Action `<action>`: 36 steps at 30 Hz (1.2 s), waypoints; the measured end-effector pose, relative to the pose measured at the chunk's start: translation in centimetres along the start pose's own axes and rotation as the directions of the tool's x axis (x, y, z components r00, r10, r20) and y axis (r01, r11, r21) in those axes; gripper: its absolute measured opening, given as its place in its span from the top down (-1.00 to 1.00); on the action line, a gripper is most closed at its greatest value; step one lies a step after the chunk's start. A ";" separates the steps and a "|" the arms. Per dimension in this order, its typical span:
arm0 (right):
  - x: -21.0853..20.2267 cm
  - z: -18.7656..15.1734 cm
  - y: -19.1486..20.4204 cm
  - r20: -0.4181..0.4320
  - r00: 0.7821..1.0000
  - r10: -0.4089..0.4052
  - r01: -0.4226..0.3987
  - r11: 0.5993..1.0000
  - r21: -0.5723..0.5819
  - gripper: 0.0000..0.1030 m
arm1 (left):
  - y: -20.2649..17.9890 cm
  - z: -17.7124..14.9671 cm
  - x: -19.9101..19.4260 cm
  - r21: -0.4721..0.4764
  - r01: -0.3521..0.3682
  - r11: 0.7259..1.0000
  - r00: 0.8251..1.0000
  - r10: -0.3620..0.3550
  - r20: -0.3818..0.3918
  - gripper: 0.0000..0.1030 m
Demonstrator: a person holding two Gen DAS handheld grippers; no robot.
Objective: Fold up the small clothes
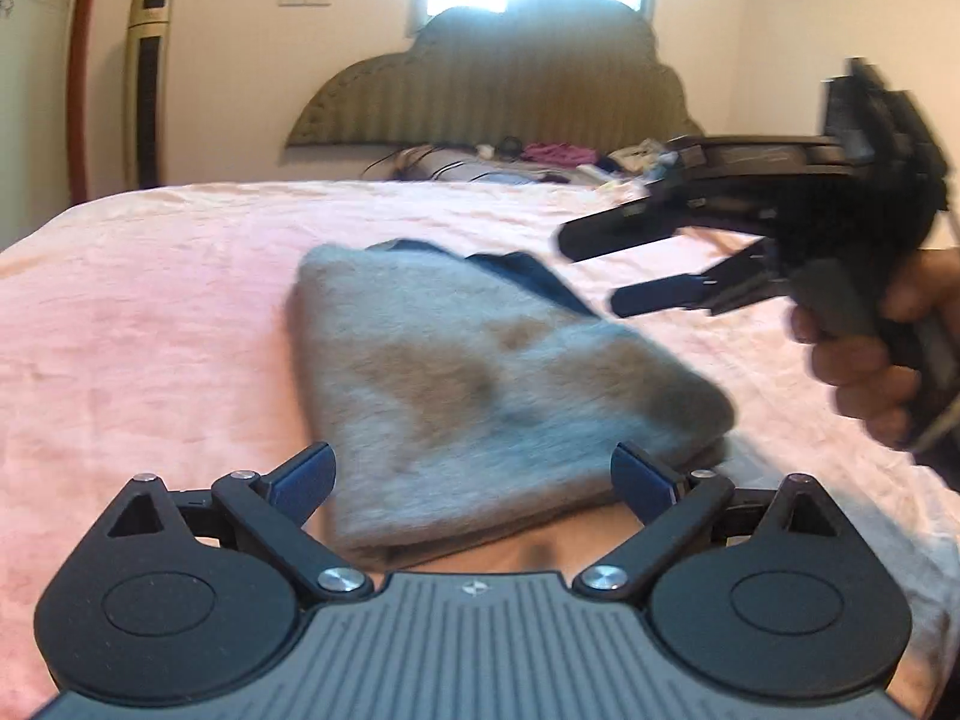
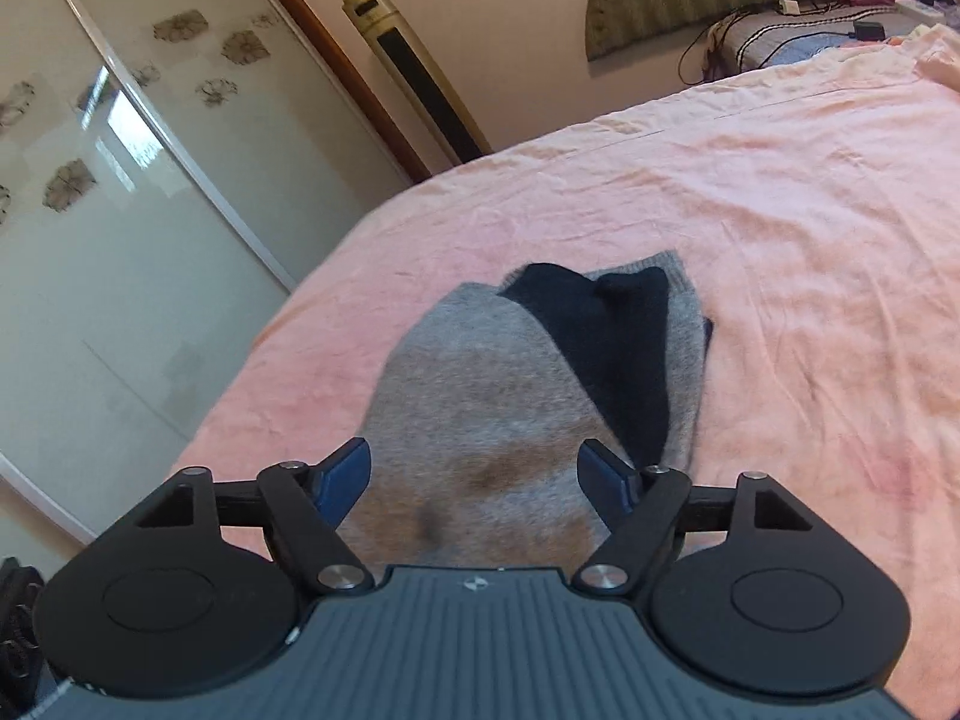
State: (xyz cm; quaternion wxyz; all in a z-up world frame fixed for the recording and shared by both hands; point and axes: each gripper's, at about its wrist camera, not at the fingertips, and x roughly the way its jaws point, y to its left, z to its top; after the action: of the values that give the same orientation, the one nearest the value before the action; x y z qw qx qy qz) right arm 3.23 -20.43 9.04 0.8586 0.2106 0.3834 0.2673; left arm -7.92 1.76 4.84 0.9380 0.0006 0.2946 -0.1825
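Observation:
A small grey fuzzy garment lies folded on the pink bedsheet, with a dark navy part showing at its far end. My left gripper hovers at the garment's near edge, jaws wide apart, the pads not pressing the cloth. My right gripper, held by a hand, hangs above the garment's far right side with its fingers apart and nothing between them. In the right wrist view the grey garment with its navy part lies just ahead of the open right gripper.
A padded headboard stands at the far end, with pillows, cables and loose clothes below it. A gold tower fan stands by the wall at left. Sliding wardrobe doors run beside the bed's left edge.

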 end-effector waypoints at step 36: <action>9.3 9.4 -8.4 -0.125 0.985 -0.116 0.122 0.991 0.048 0.50 | 11.7 12.6 16.5 -0.393 0.022 0.919 0.983 -0.092 -0.159 0.36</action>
State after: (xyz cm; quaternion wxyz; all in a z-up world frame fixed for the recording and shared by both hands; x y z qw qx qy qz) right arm 18.19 -22.55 4.98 0.8419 0.1944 0.4542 0.2171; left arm 15.56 5.65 4.86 0.8842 -0.1787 0.4059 -0.1468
